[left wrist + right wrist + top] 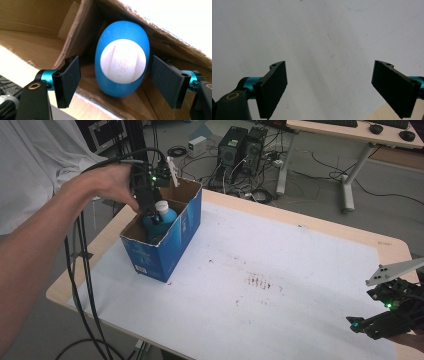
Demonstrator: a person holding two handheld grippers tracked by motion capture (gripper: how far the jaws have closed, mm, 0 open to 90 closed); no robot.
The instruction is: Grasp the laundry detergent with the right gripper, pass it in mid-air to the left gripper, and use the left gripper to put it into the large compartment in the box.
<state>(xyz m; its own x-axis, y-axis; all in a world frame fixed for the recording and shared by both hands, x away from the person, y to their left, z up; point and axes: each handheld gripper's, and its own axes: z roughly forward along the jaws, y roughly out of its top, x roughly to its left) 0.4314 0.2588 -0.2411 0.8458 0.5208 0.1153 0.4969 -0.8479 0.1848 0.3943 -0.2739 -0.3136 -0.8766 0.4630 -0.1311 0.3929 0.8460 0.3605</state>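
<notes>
At the table's far left corner, a blue cardboard box (170, 237) with open top, resting on the white sheet (280, 285) that covers the table (345, 227). Inside it, upright against a brown inner wall, a blue bottle (162, 217) with white cap (123, 61). Directly above, left gripper (150, 210), pointing down into the box, jaws spread wide either side of the bottle, a gap visible on both sides, nothing touched. Gripper held by a hand (107, 182) reaching over the box's left rim. Near the right edge of the table, well apart from the box, right gripper (329, 87), low over the bare sheet, jaws also wide apart and empty.
</notes>
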